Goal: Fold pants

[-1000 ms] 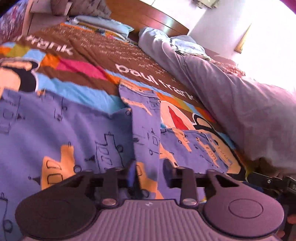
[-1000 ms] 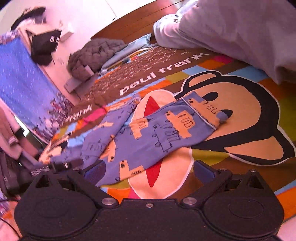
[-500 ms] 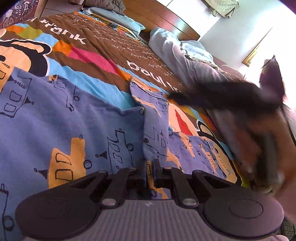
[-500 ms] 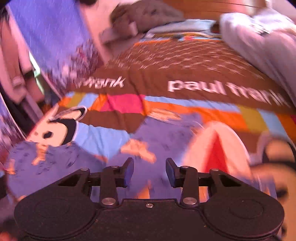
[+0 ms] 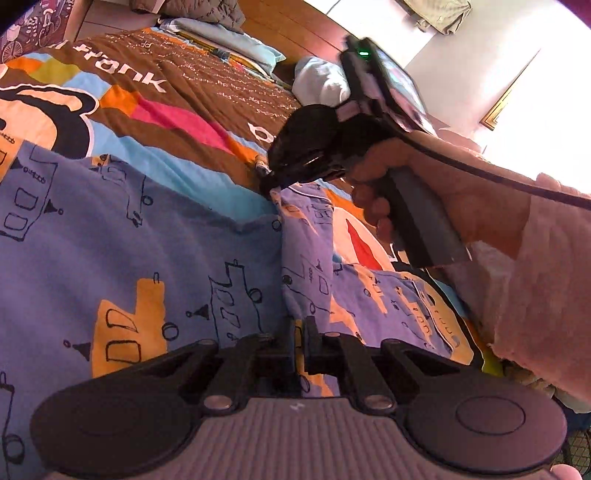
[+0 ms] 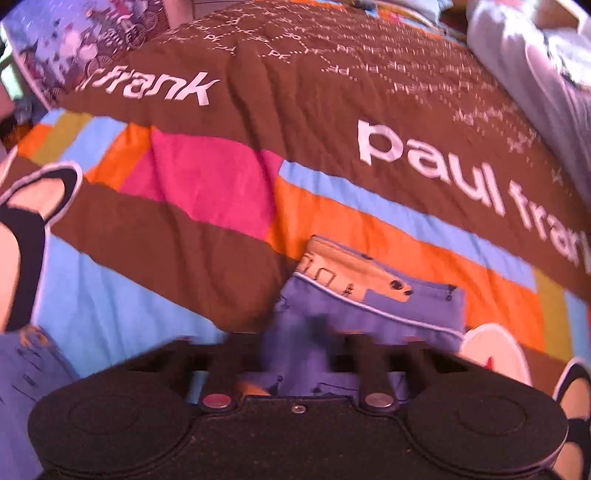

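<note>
Blue pants (image 5: pixel 155 258) with orange vehicle prints lie spread on the colourful bedspread (image 5: pixel 177 122). My left gripper (image 5: pixel 300 339) is shut on a fold of the pants near the crotch. In the left wrist view my right gripper (image 5: pixel 271 184) reaches down onto the hem end of one leg. In the right wrist view that gripper (image 6: pixel 295 332) is blurred, with the leg's hem (image 6: pixel 373 295) bunched between its fingers.
A grey-lilac duvet (image 6: pixel 528 55) is heaped along the right side of the bed. Pillows (image 5: pixel 229 40) and a wooden headboard (image 5: pixel 295 33) are at the far end. The person's hand and pink sleeve (image 5: pixel 517 258) cross the right of the left wrist view.
My left gripper closed on the pants fold. My right gripper swung across the bed to the leg's hem and closed in around it.
</note>
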`<state>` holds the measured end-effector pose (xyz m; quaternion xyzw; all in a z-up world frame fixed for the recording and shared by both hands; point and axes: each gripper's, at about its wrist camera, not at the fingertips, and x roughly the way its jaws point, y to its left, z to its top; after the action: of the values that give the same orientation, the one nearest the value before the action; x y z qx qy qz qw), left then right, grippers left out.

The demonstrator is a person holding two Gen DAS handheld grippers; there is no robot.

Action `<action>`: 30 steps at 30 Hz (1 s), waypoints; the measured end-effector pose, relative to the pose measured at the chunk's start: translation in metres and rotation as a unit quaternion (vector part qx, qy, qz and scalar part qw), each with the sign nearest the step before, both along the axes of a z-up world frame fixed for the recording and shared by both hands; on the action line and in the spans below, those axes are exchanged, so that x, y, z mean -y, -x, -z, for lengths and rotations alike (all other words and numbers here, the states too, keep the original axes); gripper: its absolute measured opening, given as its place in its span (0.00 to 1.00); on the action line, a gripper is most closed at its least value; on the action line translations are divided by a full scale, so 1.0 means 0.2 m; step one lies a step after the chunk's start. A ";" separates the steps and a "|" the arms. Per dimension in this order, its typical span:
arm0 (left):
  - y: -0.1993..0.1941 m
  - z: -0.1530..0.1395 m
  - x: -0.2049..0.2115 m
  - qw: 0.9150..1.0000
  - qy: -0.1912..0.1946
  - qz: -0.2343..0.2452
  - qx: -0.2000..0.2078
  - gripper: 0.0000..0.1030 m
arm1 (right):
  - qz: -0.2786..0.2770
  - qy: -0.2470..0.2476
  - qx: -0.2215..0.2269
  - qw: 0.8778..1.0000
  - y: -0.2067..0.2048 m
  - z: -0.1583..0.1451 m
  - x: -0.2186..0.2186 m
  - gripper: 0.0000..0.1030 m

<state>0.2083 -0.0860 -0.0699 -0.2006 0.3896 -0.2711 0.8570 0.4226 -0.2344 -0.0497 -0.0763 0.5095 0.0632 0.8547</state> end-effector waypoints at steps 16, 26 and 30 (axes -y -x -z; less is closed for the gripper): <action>0.21 -0.27 0.25 0.969 -0.167 0.078 0.165 0.02 | 0.149 -0.140 0.189 0.960 0.80 -0.55 0.79 0.00; 0.28 -0.15 0.48 0.911 -0.321 0.209 0.150 0.09 | 0.291 -0.221 0.105 0.925 1.33 0.00 1.12 0.08; 0.23 -0.21 0.48 0.918 -0.304 0.224 0.120 0.63 | 0.271 -0.191 0.103 0.938 1.37 0.03 1.12 0.23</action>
<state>0.1623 -0.1812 -0.0287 0.1966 0.3823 -0.3467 0.8337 0.1478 -0.4576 -0.0566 0.2233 0.3984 -0.0834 0.8857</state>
